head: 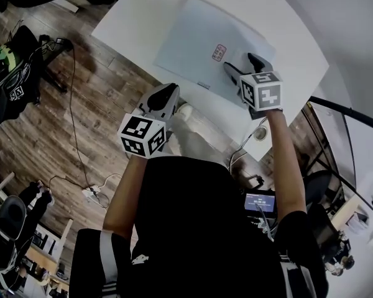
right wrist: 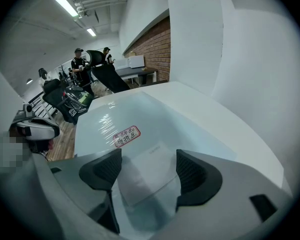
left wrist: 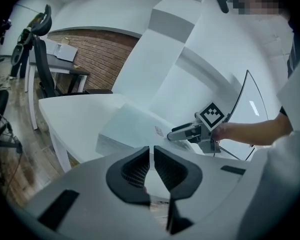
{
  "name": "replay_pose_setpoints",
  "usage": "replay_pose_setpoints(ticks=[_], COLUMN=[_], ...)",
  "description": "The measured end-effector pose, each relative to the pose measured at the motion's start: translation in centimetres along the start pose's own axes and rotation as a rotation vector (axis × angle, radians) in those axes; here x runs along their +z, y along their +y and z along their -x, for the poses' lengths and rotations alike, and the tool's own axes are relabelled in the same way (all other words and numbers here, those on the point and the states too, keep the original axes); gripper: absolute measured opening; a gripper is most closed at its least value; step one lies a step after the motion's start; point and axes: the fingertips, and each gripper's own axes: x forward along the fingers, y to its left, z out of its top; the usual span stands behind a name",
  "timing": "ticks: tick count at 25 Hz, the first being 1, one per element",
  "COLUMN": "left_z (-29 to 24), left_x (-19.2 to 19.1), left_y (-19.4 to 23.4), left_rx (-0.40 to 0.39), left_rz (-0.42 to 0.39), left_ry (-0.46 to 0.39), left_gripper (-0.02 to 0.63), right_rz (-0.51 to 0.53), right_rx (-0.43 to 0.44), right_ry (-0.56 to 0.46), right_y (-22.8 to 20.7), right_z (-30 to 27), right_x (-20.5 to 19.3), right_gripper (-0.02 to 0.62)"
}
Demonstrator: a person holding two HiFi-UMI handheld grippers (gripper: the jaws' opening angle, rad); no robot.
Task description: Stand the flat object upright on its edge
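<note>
Wood floor (head: 50, 123) shows far on your left, below the edge of the white bench (head: 137, 23). Your left gripper (head: 166, 95) hangs by the near edge of the bench, close to the flat object (head: 199, 42) but not touching it. Its fingers (left wrist: 132, 170) are pressed together with nothing in them. I think this hand is kept back so it can steady things later.

The flat object lies face up in the middle of the bench, with a red sticker (head: 219, 53) on top. It is not standing yet.

On the right, your right gripper (head: 244, 68) points down at the near right part of the object. Its fingers (right wrist: 102, 168) are wide apart and empty, likely so they can catch an edge and tip it up.
</note>
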Motion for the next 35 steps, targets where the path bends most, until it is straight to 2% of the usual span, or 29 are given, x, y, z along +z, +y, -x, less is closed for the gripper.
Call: replay_pose_setpoints(ticks=[5, 17, 25, 31, 35], left_z=[0.2, 1.5, 1.8, 1.8, 1.9], left_x=[-1.1, -3.0, -4.0, -4.4, -4.9], left_y=[0.7, 2.9, 4.0, 4.5, 4.5], left_rx=[-0.008, 0.009, -0.053, -0.055, -0.105], left_rz=[0.044, 0.191, 0.401, 0.469, 0.545], left_ry=[0.023, 0.019, -0.022, -0.062, -0.102], left_gripper=[0.07, 0.133, 0.18, 0.238, 0.302], right_rz=[0.013, 0.032, 0.07, 0.084, 0.1], right_rx=[0.008, 0.023, 0.05, 0.062, 0.075], right_ry=[-0.001, -0.011, -0.03, -0.028, -0.031], right_y=[0.9, 3.0, 4.6, 5.6, 6.4], right_z=[-0.2, -0.4, -0.7, -0.5, -0.6], right_x=[0.2, 0.3, 0.3, 0.2, 0.2], right_gripper=[0.328, 0.327, 0.327, 0.327, 0.327])
